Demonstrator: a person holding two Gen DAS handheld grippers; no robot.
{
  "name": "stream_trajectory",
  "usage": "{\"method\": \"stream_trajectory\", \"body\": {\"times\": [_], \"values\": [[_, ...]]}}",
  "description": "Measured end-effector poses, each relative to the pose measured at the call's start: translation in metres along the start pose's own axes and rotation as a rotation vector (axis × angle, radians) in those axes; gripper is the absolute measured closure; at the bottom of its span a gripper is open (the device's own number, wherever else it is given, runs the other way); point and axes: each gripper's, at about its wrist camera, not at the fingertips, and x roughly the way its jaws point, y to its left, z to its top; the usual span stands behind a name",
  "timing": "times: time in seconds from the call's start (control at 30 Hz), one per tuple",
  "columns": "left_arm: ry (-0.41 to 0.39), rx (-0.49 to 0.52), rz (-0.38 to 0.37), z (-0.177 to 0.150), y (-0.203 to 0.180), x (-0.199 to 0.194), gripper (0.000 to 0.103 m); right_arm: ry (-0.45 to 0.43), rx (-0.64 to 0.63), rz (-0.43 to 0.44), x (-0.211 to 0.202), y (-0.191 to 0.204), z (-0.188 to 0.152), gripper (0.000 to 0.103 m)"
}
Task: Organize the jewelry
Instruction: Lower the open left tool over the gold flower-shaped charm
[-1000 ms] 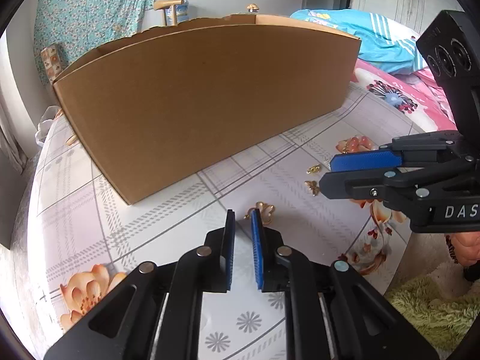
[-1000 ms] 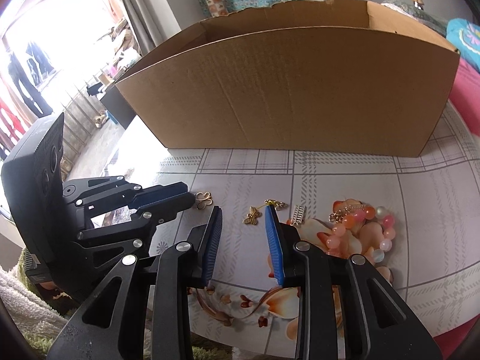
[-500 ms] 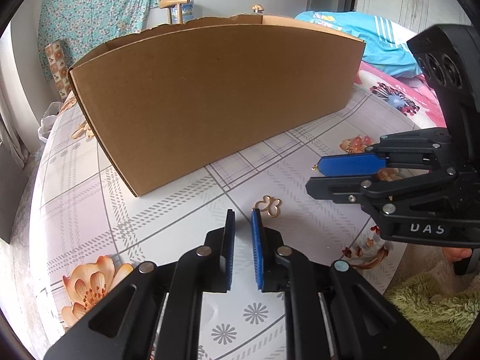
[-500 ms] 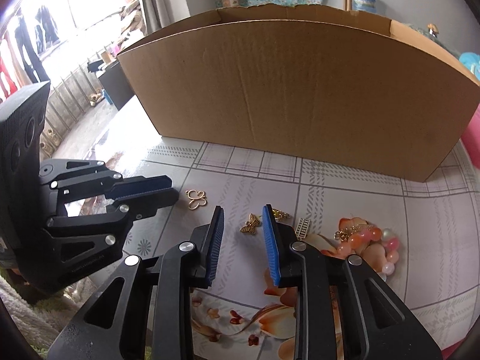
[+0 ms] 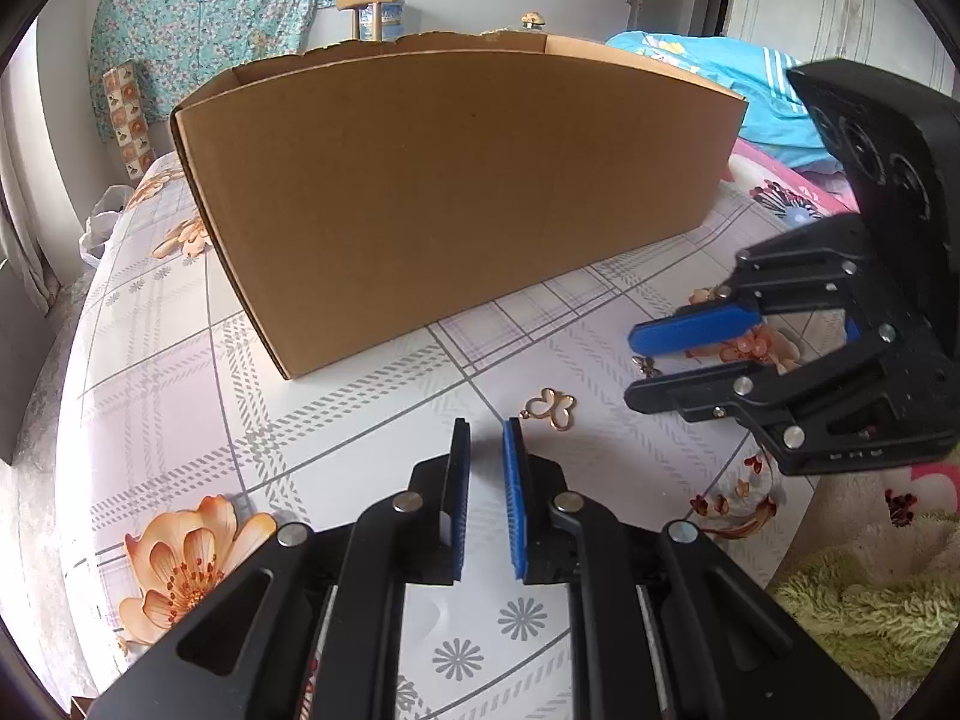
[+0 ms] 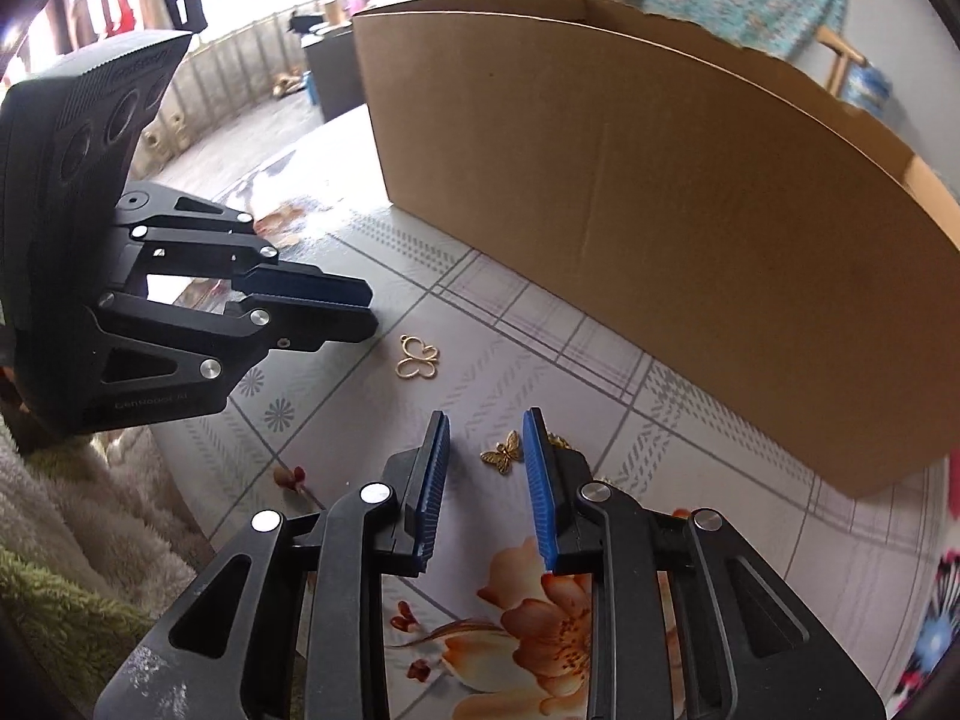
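Note:
A gold outline butterfly charm (image 5: 549,409) (image 6: 418,358) lies on the flowered tablecloth, just right of and beyond my left gripper (image 5: 485,426) (image 6: 366,309). The left pads stand open by a narrow gap with nothing between them. A small solid gold butterfly charm (image 6: 501,453) (image 5: 647,366) lies on the cloth between the tips of my right gripper (image 6: 485,420) (image 5: 633,366). The right gripper is open and its pads do not touch the charm. A gold chain piece (image 6: 561,441) peeks out behind the right finger. A peach bead bracelet (image 5: 756,348) is partly hidden behind the right gripper.
A big open cardboard box (image 5: 450,198) (image 6: 660,228) stands upright across the table behind the charms. The table's front edge (image 5: 798,516) is near both grippers, with a green shaggy rug (image 5: 858,600) below it. A bed with a blue blanket (image 5: 720,72) is at the right.
My right gripper has rolled and crept toward the solid butterfly, and its jaws have narrowed a little. The left gripper has kept still with the same gap.

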Motion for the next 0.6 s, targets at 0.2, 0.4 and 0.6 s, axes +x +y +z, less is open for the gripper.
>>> {"method": "stream_trajectory", "body": {"times": [0.2, 0.4, 0.6], "values": [[0.005, -0.004, -0.045, -0.003, 0.003, -0.004, 0.092, 0.017, 0.019, 0.022, 0.004, -0.003, 0.006, 0.082], [0.008, 0.068, -0.119, -0.006, -0.004, -0.005, 0.092, -0.014, 0.068, 0.03, 0.002, -0.003, -0.004, 0.082], [0.039, 0.181, -0.134, 0.005, -0.007, 0.002, 0.085, -0.026, 0.092, 0.049, -0.002, -0.012, -0.012, 0.082]]}}
